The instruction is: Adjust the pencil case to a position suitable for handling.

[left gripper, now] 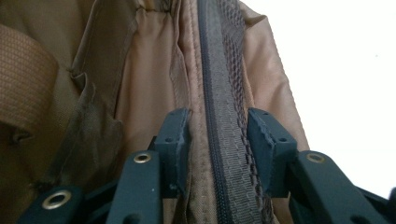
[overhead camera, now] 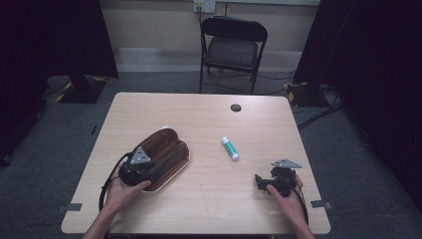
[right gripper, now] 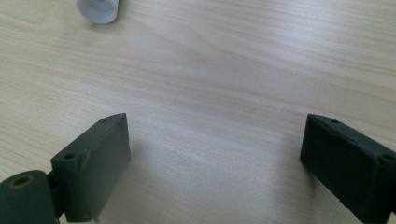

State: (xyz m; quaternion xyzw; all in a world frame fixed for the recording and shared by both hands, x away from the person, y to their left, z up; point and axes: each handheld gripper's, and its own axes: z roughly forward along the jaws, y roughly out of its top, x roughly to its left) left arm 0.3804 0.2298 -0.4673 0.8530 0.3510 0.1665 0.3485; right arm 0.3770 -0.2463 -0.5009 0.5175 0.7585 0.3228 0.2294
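- High view: left hand [overhead camera: 121, 191] comes in from the bottom edge, forearm angled up and right, holding the left gripper [overhead camera: 141, 163] over the near end of the brown pouch [overhead camera: 169, 149] on the table's [overhead camera: 209, 209] left half.
- Left gripper view: jaws clamp the pouch's zipper edge [left gripper: 219, 140], one pad on each side.
- Right hand [overhead camera: 287, 199] rests the right gripper [overhead camera: 263, 181] near the front right corner, jaws wide apart over bare wood, pointing left.
- Glue stick [overhead camera: 230, 148] lies between pouch and right gripper, touching neither.

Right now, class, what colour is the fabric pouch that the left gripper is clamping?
Brown fabric pouch, with a darker brown zip edge; the left gripper view shows it best.
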